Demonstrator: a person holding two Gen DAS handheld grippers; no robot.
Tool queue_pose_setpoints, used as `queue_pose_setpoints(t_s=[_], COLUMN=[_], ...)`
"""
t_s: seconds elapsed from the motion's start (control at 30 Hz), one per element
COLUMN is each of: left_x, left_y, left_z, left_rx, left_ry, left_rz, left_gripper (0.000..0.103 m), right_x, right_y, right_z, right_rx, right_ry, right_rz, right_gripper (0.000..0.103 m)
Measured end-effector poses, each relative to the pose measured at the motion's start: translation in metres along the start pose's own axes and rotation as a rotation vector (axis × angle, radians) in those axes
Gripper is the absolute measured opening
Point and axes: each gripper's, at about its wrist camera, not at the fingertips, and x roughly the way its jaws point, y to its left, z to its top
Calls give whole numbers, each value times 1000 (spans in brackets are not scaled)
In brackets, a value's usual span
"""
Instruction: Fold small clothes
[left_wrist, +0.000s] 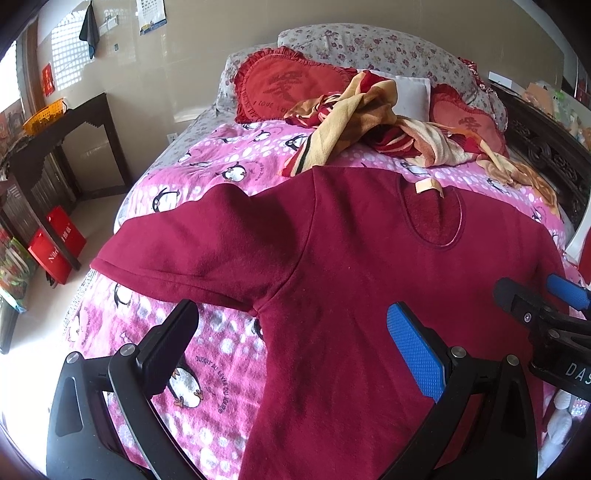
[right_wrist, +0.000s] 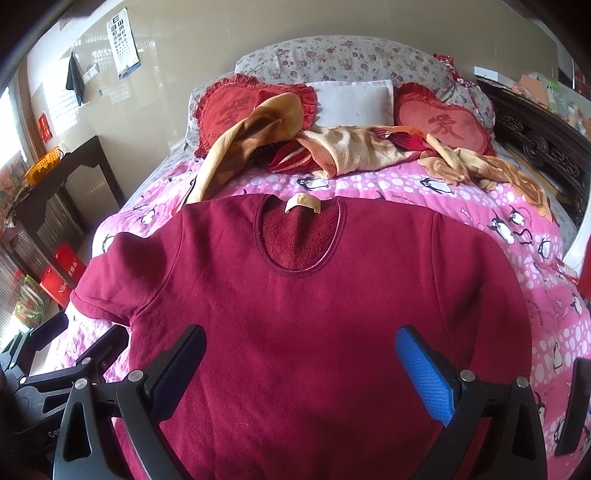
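The bed (right_wrist: 480, 206) in front of you is covered by a pink penguin-print blanket (left_wrist: 221, 162), with two red heart cushions (right_wrist: 443, 122) and a rumpled yellow-and-red throw (right_wrist: 354, 147) up by the floral pillows. Your maroon top (right_wrist: 295, 295) lies flat on the blanket, neckline and tan label (right_wrist: 302, 203) pointing away from you, both short sleeves spread out. Its left sleeve (left_wrist: 177, 243) reaches nearly to the bed's left edge, beyond which the floor drops away toward a dark side table (left_wrist: 66, 147) and red bags (left_wrist: 55, 243). On the right, pink blanket shows past the sleeve before the carved dark bedframe (right_wrist: 546, 147). Your left tongs (left_wrist: 295, 347) stand wide apart above the left underarm seam, one finger over blanket and the other over cloth, holding nothing. Your right tongs (right_wrist: 299, 373) are equally wide, both fingers above the top's lower chest, empty too. The throw's nearest fold touches the top's left shoulder.
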Motion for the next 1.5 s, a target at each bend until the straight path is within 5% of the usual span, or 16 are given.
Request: queue_pose_setpoints(t_s=[1.5], left_x=[14], left_y=[23], left_z=[0], left_rx=[-47], left_ry=[31], left_rz=[28], left_gripper=[103], right_x=[25], right_y=[21], right_z=[-3], right_rx=[-25], right_ry=[57], right_rz=[9], right_gripper=[102])
